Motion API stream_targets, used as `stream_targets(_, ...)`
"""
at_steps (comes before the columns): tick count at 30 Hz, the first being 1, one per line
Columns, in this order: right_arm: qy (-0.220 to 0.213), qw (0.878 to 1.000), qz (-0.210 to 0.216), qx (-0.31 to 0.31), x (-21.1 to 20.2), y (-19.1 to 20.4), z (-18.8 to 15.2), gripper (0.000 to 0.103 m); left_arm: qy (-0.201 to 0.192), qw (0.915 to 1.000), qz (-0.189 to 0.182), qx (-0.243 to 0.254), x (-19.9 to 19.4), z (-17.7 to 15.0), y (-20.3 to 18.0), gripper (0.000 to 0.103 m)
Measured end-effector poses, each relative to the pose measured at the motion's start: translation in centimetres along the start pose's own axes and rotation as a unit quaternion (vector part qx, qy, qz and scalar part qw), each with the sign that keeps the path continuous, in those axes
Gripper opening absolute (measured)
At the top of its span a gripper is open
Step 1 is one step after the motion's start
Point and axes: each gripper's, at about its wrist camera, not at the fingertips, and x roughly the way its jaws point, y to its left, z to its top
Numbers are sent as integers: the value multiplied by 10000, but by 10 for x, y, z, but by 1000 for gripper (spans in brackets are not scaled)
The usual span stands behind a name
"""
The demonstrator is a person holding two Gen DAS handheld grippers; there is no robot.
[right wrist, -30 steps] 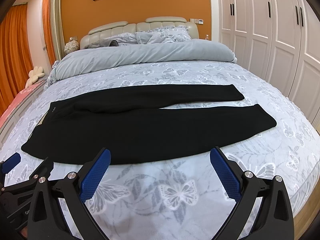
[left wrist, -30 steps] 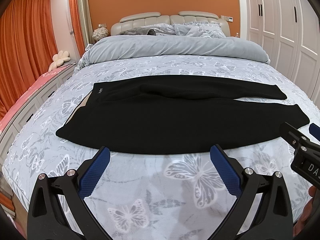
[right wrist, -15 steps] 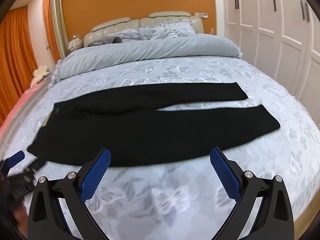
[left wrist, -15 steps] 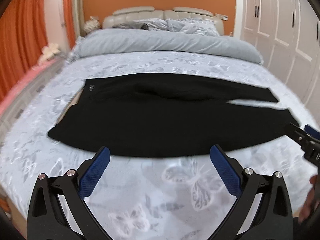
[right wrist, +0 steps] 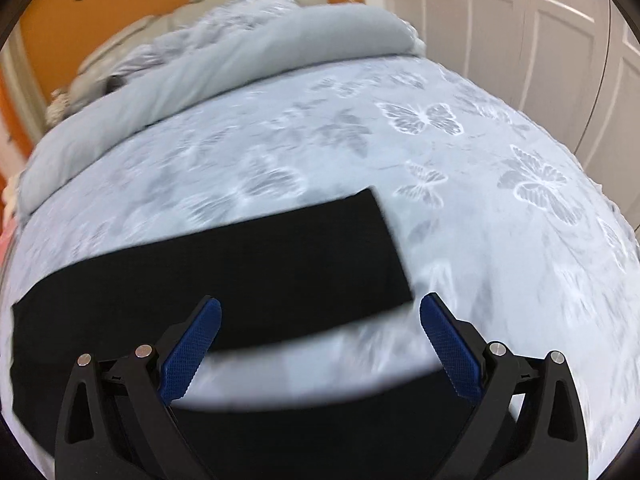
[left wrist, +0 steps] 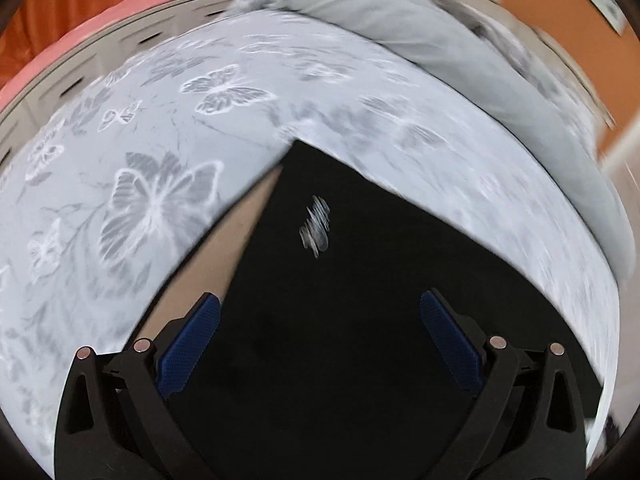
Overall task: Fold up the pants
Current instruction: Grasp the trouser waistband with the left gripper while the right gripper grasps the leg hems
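Right now I am at the reaching step: both tools hover low over the black pants (left wrist: 352, 320), nothing taken hold of yet. My left gripper (left wrist: 320, 344) hangs with its blue pads spread wide over the waist end, near the small pale logo (left wrist: 316, 226) and a strip of tan lining (left wrist: 236, 232) at the edge. My right gripper (right wrist: 320, 344) is just as wide apart, empty, over the leg ends; the far leg's hem (right wrist: 394, 248) lies just ahead of its pads, and the near leg shows as a dark band below them (both views are smeared, so exact contact I cannot tell).

Next, I judge, each side needs to drop onto an edge, pinch the fabric, and carry one leg across the other so the hems meet.

The pants lie flat across a grey bedspread (right wrist: 460, 152) printed with butterflies, a plain grey duvet (right wrist: 280, 48) bunched toward the headboard. Orange walls, white wardrobe doors (right wrist: 520, 40) to the right.
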Motion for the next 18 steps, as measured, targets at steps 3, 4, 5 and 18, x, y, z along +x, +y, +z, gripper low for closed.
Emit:
stream_targets(3, 162, 9998, 8, 67, 38, -7, 23, 98, 248, 9996, 114, 113, 44, 23, -6, 98)
stream_targets(4, 206, 9998, -20, 28, 47, -5, 28, 98, 287, 9993, 166, 150, 53, 26, -9, 98)
stream_targets(5, 284, 9995, -91, -51, 61, -5, 34, 98, 342, 9991, 172, 200, 67, 31, -12, 98)
stream_targets(18, -4, 9993, 296, -245, 74, 6, 44, 10, -199, 9942, 315, 1009, 68, 50, -48, 6)
